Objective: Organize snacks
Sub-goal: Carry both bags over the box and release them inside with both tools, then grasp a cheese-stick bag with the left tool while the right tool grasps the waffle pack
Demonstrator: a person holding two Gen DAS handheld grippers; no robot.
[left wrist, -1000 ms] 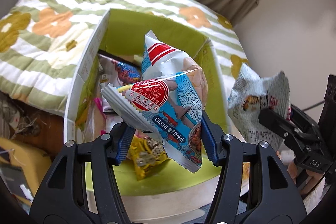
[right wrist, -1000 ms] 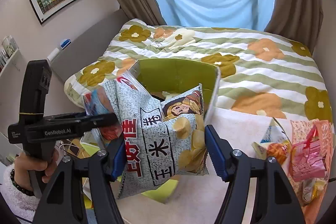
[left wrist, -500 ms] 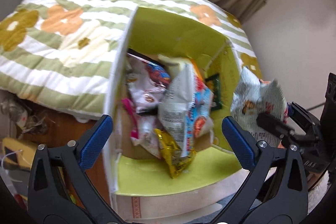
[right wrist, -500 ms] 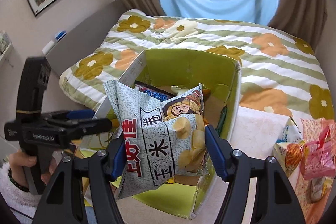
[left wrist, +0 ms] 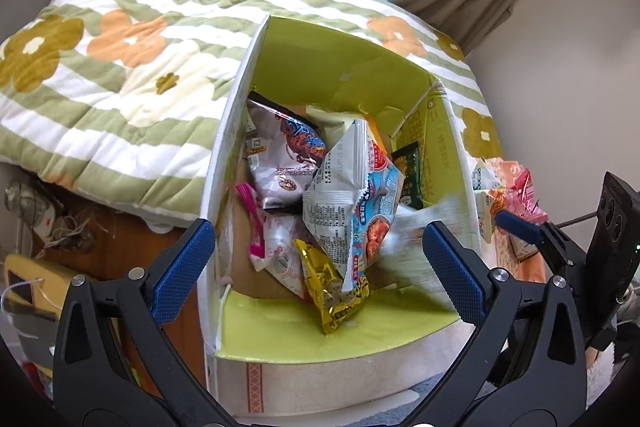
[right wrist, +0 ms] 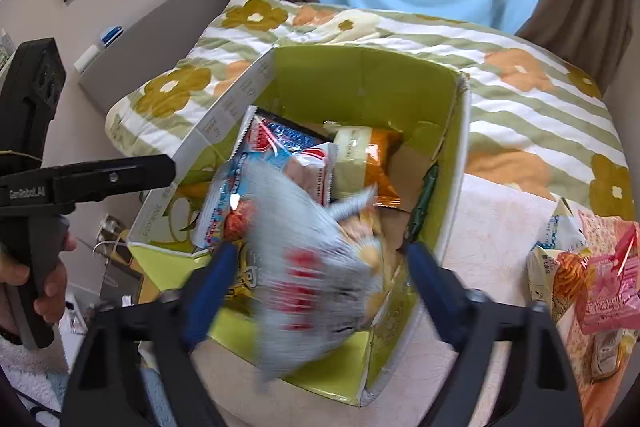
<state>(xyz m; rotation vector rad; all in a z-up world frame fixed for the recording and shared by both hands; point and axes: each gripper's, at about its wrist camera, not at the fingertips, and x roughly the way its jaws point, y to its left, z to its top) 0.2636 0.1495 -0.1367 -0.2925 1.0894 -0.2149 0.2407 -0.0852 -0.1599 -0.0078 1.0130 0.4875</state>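
Filling up steadily, the green-lined box (left wrist: 360, 343) is already holding several snack packets, among them the blue-and-white shrimp-chip bag (left wrist: 352, 199). The right gripper (right wrist: 316, 263) has just been spreading its jaws, and the grey chip bag (right wrist: 316, 259) is dropping, blurred, between them into the box. The left gripper (left wrist: 316, 259) is hanging released and empty above it. More packets (right wrist: 588, 275) are waiting on the counter (right wrist: 492, 247) beside the box.

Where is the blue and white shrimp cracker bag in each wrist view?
Left wrist: the shrimp cracker bag stands on edge in the middle of the green box, above a yellow packet.
Right wrist: it lies left of centre in the box, partly behind a blurred grey bag.
Shared landmark: the flowered quilt.
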